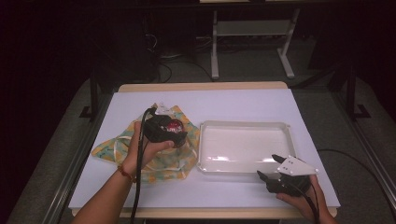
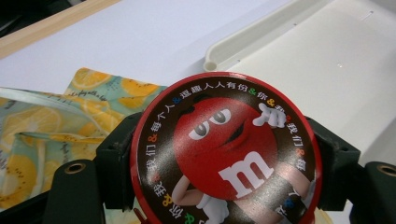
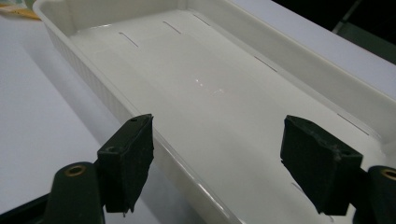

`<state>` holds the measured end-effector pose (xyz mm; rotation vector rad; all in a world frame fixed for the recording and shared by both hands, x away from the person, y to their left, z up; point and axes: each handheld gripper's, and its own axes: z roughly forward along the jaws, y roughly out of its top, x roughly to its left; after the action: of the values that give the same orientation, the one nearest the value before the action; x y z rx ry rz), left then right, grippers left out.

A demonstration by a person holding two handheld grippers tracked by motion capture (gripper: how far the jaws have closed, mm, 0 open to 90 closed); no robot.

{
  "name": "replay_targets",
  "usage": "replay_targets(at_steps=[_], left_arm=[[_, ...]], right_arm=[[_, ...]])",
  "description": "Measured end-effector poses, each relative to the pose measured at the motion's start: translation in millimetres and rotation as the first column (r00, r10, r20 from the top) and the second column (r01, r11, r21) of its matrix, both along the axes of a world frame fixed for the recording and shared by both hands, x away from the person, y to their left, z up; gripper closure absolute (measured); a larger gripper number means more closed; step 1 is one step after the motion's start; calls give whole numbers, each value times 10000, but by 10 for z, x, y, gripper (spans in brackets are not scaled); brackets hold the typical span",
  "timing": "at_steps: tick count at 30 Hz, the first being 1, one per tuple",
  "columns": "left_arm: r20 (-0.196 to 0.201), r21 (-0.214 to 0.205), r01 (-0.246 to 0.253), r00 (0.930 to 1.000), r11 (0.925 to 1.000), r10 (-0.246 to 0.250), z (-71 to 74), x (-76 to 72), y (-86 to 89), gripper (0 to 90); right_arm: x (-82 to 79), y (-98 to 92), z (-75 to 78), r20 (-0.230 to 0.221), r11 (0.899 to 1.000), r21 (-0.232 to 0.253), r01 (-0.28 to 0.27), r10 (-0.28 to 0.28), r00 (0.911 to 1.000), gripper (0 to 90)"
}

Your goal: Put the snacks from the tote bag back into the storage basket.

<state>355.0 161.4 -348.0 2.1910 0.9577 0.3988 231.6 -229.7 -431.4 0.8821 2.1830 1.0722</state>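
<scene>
Sitting nearest, the right gripper (image 1: 269, 166) hangs over the near edge of the white tray (image 3: 327, 88) with its fingers (image 3: 126, 161) spread wide, nothing between them. Further back on the white surface (image 1: 233, 100), the left gripper (image 1: 175, 135) has its fingers clamped on a round red M&M's tin (image 2: 226, 151), held just above a lemon-print cloth (image 2: 42, 126) beside the tray's left end.
</scene>
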Motion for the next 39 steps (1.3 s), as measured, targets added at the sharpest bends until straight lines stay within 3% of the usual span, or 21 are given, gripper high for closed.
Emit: replay_targets(at_steps=[39], left_arm=[[-45, -66, 450, 9990, 9990, -450, 16, 29, -278, 255]], right_arm=[[-4, -3, 6, 6, 10000, 56, 28, -28, 10000, 250]])
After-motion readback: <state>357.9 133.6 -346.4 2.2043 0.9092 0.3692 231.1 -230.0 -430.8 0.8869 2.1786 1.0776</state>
